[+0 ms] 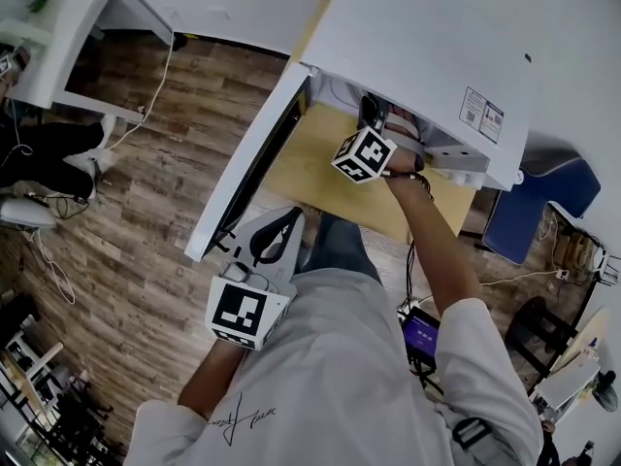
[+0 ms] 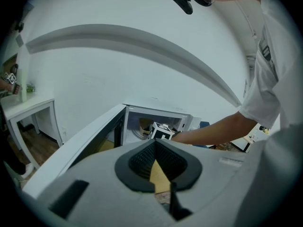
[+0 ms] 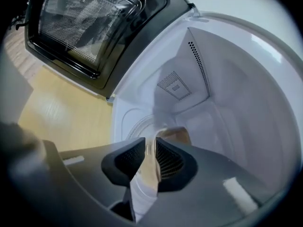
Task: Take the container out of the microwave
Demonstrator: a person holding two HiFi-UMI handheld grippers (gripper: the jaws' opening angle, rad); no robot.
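The white microwave (image 1: pixel 417 56) stands on a yellow table (image 1: pixel 301 178) with its door (image 1: pixel 247 158) swung wide open. My right gripper (image 3: pixel 152 148) reaches into the cavity, and its jaws are shut on the thin rim of a clear container (image 3: pixel 176 135) resting on the turntable. From the head view only that gripper's marker cube (image 1: pixel 364 153) shows at the opening; the jaws are hidden inside. My left gripper (image 1: pixel 288 221) hangs back near the door's lower edge, its tips together with nothing between them. It looks toward the microwave (image 2: pixel 156 119).
The open door (image 3: pixel 90 27) with its mesh window stands to the left of the cavity. A white desk (image 1: pixel 58 47) and a trailing cable (image 1: pixel 155 95) lie on the wood floor to the left. A blue chair (image 1: pixel 543 212) sits at the right.
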